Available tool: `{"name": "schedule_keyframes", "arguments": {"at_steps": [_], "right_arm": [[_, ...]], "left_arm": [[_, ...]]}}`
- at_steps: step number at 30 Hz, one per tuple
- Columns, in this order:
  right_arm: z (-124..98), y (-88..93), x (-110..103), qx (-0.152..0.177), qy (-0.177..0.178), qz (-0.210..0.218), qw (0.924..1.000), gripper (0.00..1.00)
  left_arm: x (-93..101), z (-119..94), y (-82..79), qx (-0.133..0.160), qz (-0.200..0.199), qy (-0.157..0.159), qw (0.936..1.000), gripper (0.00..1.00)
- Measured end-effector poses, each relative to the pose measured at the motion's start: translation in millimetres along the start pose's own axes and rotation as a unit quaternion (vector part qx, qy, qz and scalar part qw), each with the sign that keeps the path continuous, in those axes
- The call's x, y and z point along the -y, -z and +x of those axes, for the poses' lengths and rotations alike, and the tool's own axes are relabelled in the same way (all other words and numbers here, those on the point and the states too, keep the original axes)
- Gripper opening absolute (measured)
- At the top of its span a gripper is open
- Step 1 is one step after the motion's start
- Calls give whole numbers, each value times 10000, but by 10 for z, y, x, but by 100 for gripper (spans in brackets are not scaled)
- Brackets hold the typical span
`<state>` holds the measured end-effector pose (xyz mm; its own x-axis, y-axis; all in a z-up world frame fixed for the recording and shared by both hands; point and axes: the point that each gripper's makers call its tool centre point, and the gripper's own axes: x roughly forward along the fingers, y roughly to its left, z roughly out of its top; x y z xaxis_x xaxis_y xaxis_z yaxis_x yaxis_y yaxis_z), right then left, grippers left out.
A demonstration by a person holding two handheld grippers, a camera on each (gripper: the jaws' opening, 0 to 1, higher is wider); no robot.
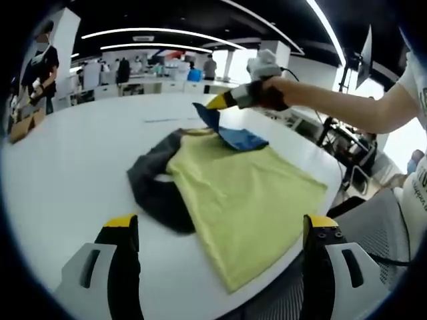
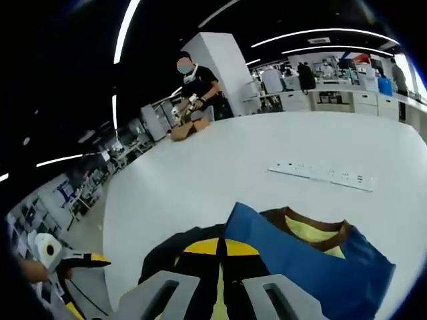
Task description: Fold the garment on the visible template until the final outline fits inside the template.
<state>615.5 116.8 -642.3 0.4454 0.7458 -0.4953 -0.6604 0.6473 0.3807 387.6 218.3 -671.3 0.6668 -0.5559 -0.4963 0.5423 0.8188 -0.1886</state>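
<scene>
Fold barely begun: right gripper [image 1: 215,102] clamped on blue sleeve [image 1: 233,133], upper centre; shirt [image 1: 247,200] mostly flat. Left gripper [image 1: 220,230] wide open, empty.

Left gripper [image 1: 220,230]: jaws spread wide, nothing between them. Right gripper [image 1: 215,103]: held out at arm's length in the person's hand [image 1: 270,93], jaws closed together.

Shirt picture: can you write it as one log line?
right gripper: shut on blue sleeve | left gripper: open | garment: on white table
</scene>
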Motion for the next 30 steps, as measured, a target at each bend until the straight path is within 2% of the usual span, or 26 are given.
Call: {"name": "schedule_keyframes", "arguments": {"at_steps": [9,20,23,25,28,30], "right_arm": [[182,245,-48,-284,-5,-94,9996,0],[381,384,-32,-328,59,206,9992,0],[448,440,7,-364,184,118,9991,0],[472,478,-22,-424,141,89,9990,0],[467,500,-27,-452,186,-9,9988,15],[446,522,-19,-514,215,-139,9984,21]], "left_arm": [[-25,-31,35,-16,-48,-53,10000,99],[-33,-56,74,-83,38,-66,9999,99],[-49,-60,71,-70,6,-87,9999,99],[-46,-56,60,-49,-2,-86,10000,99],[-45,-51,53,-49,23,-85,9999,99],[-32,-45,50,-64,22,-61,10000,99]]}}
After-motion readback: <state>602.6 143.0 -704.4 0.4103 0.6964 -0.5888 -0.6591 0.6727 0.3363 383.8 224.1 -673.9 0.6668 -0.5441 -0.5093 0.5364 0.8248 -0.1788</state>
